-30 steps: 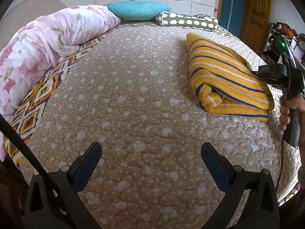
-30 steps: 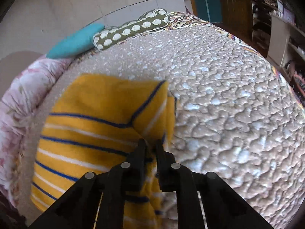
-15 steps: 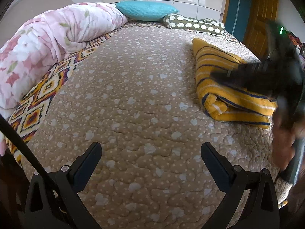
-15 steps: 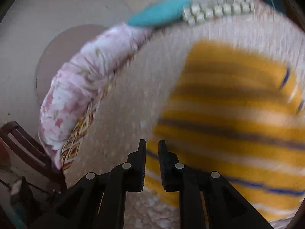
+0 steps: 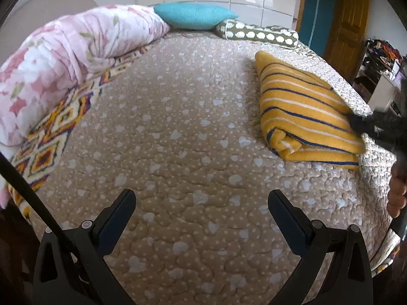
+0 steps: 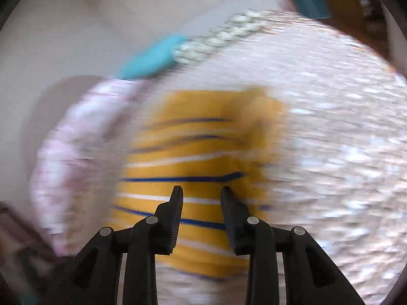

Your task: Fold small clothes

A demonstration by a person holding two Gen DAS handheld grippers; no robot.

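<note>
While the yellow striped garment (image 5: pixel 302 109) lies folded on the bed (image 5: pixel 178 152), the right gripper (image 6: pixel 201 193) hangs just above it.

Its fingers have just been parting, nothing between them. The left gripper (image 5: pixel 201 203), fingers spread wide and empty, hovers over bare quilt. Folding looks essentially done; no other clothes show.

Right wrist view is basically all motion smear: the striped cloth (image 6: pixel 193 162) ahead of the right gripper (image 6: pixel 201 190) has fuzzy edges, so can't tell how it's folded or whether the tips touch it. Pillows (image 6: pixel 183 50) way beyond it are just streaks of colour. In the left wrist view, that same gripper is a dark blur at the right edge, mostly cut off, and only part of the hand (image 5: pixel 398 195) shows. The cloth's far corner is hidden behind it.
</note>
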